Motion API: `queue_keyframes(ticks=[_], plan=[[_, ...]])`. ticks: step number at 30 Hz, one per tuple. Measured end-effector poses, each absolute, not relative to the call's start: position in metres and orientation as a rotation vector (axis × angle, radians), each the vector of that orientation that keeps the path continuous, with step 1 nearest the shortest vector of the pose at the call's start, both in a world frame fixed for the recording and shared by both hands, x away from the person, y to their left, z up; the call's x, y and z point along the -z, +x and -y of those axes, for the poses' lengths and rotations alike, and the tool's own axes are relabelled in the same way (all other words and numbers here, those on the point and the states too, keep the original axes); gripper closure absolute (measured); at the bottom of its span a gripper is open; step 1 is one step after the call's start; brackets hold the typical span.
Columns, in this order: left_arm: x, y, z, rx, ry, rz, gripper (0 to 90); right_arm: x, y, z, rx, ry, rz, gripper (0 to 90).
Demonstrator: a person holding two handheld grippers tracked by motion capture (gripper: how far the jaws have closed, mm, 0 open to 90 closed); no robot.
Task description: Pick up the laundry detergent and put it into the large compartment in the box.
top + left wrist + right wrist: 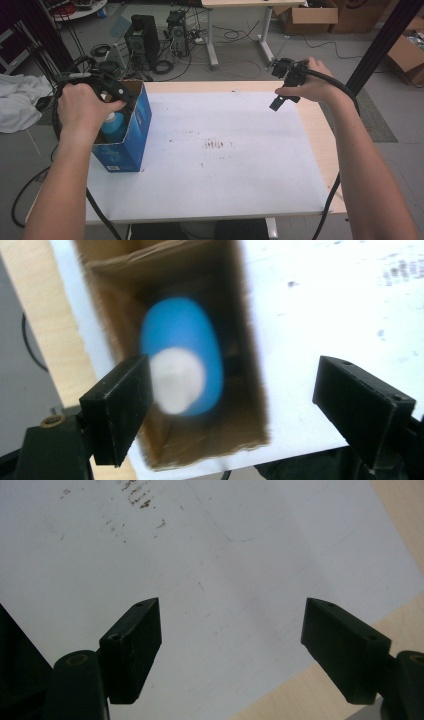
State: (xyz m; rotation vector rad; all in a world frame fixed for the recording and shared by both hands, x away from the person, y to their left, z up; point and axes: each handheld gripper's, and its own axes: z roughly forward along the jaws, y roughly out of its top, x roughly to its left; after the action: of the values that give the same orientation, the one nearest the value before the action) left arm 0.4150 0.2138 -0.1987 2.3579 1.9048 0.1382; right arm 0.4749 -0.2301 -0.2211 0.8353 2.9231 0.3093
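The left hand-held gripper (232, 405) is held spread above the blue bottle (182, 357) in the box (131, 131) at nine o'clock. The white cap (176, 380) should be centred between the jaws. The right hand-held gripper (232, 650) is released.

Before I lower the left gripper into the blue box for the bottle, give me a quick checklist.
1. Left gripper open: ok, jaws wide apart.
2. Blue bottle with white cap standing upright in the open blue box: ok.
3. Jaws straddle the cap: not ok, the cap sits at one jaw and the other hangs outside the box wall.
4. Right gripper open and away over the white sheet: ok.
5. Room beside the bottle for a jaw: cannot tell, view blurred.
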Motion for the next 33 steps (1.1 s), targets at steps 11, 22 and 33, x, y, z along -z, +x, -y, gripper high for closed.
queue_keyframes(ticks=[11,22,33], plan=[[0.192,0.418,-0.155,-0.106,2.458,-1.678,16.6,0.217,0.475,0.233,-0.328,0.845,-2.918,24.5],[0.204,0.423,-0.089,-0.062,2.566,-1.466,15.8,0.215,0.478,0.238,-0.34,0.854,-2.916,24.2],[0.221,0.426,-0.055,-0.038,2.641,-1.382,15.7,0.216,0.482,0.235,-0.331,0.857,-2.921,23.3]])
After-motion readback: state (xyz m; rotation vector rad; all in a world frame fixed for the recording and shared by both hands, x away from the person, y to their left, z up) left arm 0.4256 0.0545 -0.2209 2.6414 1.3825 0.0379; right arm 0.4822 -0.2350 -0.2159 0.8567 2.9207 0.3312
